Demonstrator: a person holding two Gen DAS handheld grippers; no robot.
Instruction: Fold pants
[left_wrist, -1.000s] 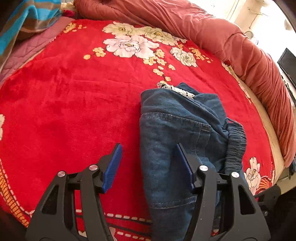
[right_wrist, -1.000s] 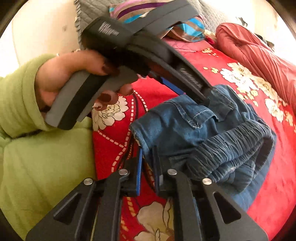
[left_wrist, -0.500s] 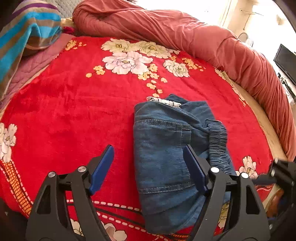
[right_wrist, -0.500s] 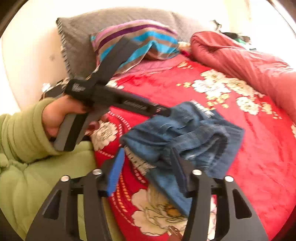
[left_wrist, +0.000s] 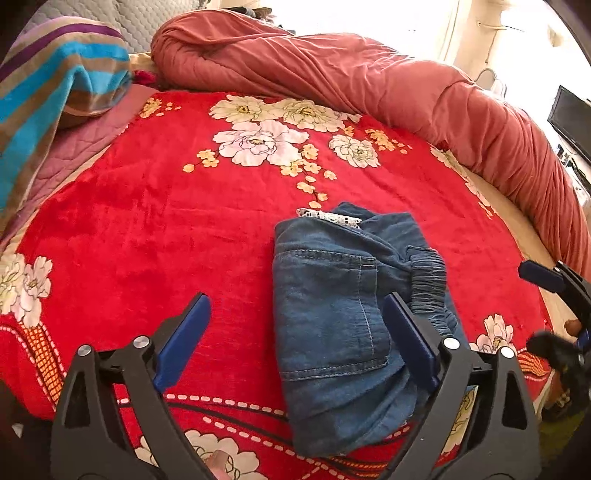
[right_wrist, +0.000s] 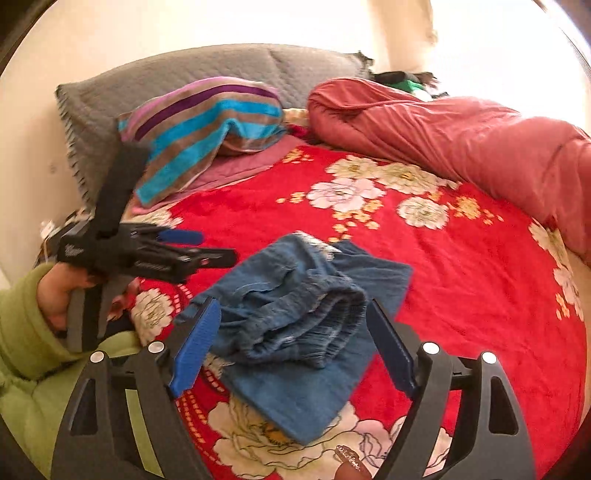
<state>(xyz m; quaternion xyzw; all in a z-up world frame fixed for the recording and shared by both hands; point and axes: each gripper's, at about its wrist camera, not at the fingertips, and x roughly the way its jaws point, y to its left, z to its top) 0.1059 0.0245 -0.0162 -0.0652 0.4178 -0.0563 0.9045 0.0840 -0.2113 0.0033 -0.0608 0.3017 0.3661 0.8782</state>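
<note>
Opening both claws, left claw (left_wrist: 295, 343) and right claw (right_wrist: 291, 350), you gripped nothing; you did well to lift clear of the folded blue denim pants (left_wrist: 343, 314) without snagging them.

Right claw (left_wrist: 554, 295) blurred, cut off at edge; pants (left_wrist: 343, 317) underside hidden

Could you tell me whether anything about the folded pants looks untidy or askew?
Yes: the pants form a lumpy bundle on the red blanket. The gathered waistband bulges open on top, and the layers beneath stick out unevenly.
</note>
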